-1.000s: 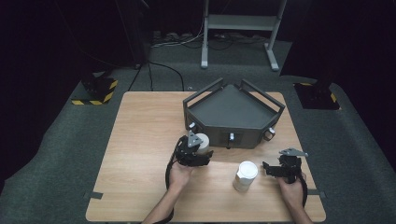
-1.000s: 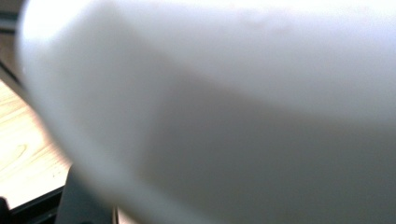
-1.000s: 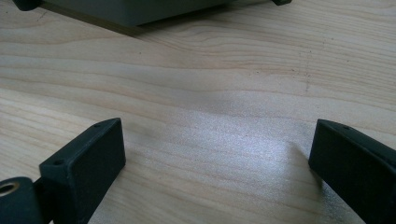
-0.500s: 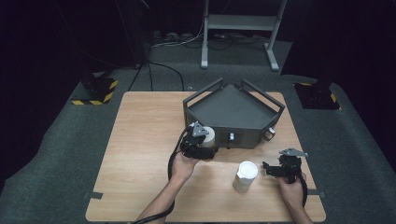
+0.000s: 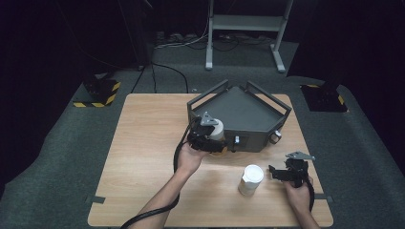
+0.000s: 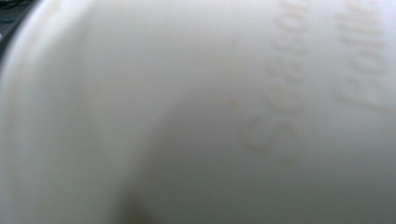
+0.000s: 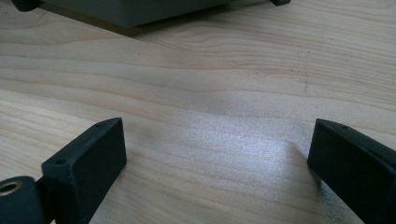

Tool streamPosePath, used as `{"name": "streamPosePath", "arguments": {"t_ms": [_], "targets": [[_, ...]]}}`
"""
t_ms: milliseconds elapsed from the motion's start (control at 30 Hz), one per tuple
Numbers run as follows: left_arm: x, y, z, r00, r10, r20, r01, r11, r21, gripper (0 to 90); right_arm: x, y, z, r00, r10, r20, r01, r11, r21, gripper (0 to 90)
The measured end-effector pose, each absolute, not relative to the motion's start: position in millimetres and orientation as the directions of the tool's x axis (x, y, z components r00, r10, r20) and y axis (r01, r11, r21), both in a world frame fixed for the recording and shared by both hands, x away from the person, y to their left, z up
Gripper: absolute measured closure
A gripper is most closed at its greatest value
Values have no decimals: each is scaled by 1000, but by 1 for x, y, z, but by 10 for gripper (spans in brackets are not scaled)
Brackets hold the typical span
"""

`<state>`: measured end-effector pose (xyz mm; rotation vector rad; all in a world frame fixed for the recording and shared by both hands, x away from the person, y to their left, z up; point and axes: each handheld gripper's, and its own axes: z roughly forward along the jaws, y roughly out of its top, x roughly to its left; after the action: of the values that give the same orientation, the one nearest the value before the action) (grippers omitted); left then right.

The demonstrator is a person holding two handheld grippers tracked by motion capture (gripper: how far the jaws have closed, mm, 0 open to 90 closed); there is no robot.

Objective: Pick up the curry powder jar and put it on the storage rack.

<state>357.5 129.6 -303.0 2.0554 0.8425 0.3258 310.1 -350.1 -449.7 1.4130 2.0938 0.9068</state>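
Left gripper [image 5: 206,136] is clamped on a white cup [image 5: 217,129], held at the grey tray [image 5: 248,112] front-left wall – tray floor lies at 1 o'clock from it. Right gripper [image 5: 285,172] jaws spread, empty – second cup [image 5: 251,179] upright at its 9 o'clock, just beside.

My left gripper view is a blur of white cup [image 6: 196,112] pressed against the lens; its raised lettering is unreadable and I can't see the jaws there. From above, the left gripper [image 5: 206,136] covers most of that cup beside the tray [image 5: 248,109], so I can't judge its grip.
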Motion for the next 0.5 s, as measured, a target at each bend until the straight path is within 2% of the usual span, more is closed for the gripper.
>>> {"name": "streamPosePath", "arguments": {"t_ms": [500], "targets": [[390,120,-268,752,655,-71,438,-417,796,321,310,-350,-450,-370,929,-7,629,256,734,43]]}}
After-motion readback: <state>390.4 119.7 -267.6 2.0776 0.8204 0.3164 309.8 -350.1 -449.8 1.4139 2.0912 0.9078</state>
